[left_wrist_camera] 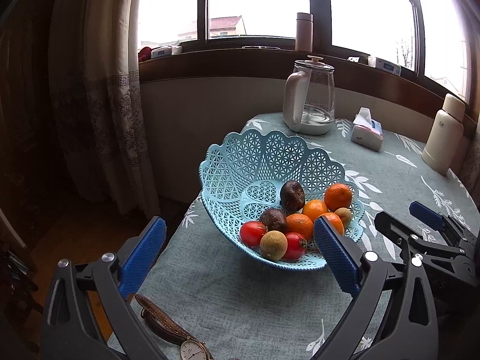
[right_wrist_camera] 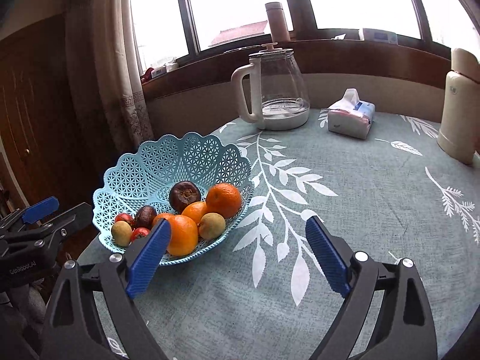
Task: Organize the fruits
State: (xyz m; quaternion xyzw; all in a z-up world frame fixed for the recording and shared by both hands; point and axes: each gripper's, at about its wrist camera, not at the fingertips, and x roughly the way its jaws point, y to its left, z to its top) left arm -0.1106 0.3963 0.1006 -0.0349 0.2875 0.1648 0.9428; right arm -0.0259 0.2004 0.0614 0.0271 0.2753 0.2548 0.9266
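1. a wristwatch [left_wrist_camera: 177, 334] with a brown strap lies on the tablecloth [left_wrist_camera: 240, 300] at the near edge.
2. the left gripper [left_wrist_camera: 240, 249] is spread wide and holds nothing; the right gripper [right_wrist_camera: 238, 250] likewise gapes empty over the cloth.
3. the light blue lattice fruit basket [left_wrist_camera: 240, 162] holds oranges [left_wrist_camera: 338, 196], red fruits [left_wrist_camera: 252, 233], two dark fruits [left_wrist_camera: 292, 195] and small tan ones [left_wrist_camera: 273, 245].
4. beyond stand a glass kettle [left_wrist_camera: 310, 102], a tissue pack [left_wrist_camera: 367, 133] and a cream flask [left_wrist_camera: 444, 135].

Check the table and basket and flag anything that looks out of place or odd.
A wristwatch with a brown strap lies on the tablecloth at the near edge, the one item unrelated to fruit or drinks. In the blue basket, the fruits crowd one side, and the two dark fruits look wrinkled. Nothing is spilled.
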